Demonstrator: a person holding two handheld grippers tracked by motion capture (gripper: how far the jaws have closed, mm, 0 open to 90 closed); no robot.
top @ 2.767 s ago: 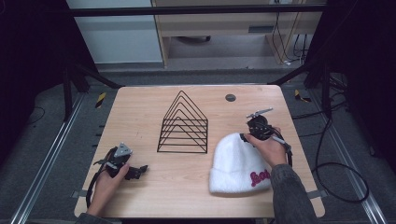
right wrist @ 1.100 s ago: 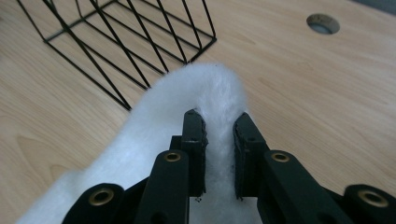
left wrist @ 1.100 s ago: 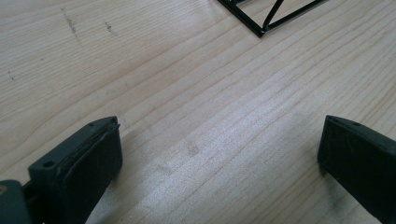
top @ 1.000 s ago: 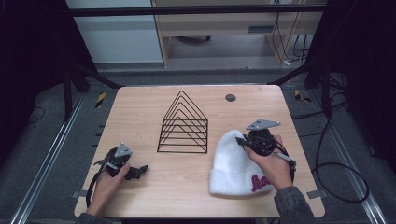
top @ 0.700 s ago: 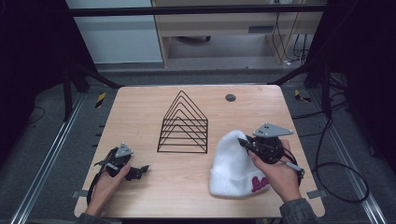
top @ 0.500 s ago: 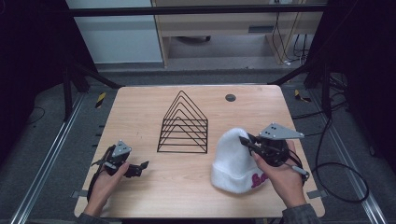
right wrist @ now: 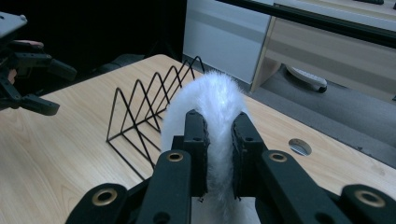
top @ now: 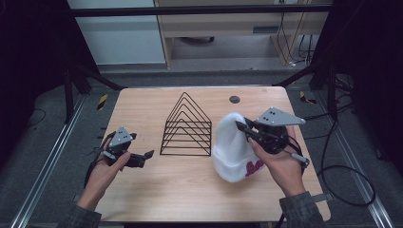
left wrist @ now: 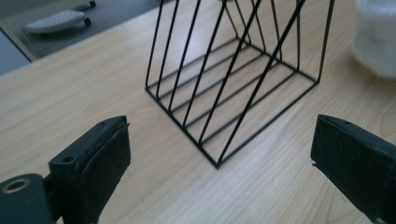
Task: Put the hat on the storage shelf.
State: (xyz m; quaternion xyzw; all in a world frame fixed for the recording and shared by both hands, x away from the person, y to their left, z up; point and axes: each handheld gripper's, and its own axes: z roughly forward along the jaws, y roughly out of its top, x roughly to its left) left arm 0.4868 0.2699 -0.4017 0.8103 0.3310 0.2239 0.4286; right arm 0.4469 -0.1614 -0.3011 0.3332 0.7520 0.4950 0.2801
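two tools work here: the right tool (right wrist: 218, 140) is pinched tight on the white beanie (top: 234, 147), lifting its crown while the cuff rests on the surface (top: 190, 190); the left tool (top: 138, 158) hangs wide open, empty. next, i judge, carry the beanie over the wire rack (top: 187, 126) just beside it. beyond the surface: dark frame rails, a pale cabinet.

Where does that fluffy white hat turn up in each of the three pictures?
High view: the white hat is right of centre, pinched by the right claw.
Left gripper view: it is a blurred white patch in the top right corner.
Right gripper view: it is at centre, squeezed between the two black jaws.
Shared landmark: the black wire rack, beside the hat.
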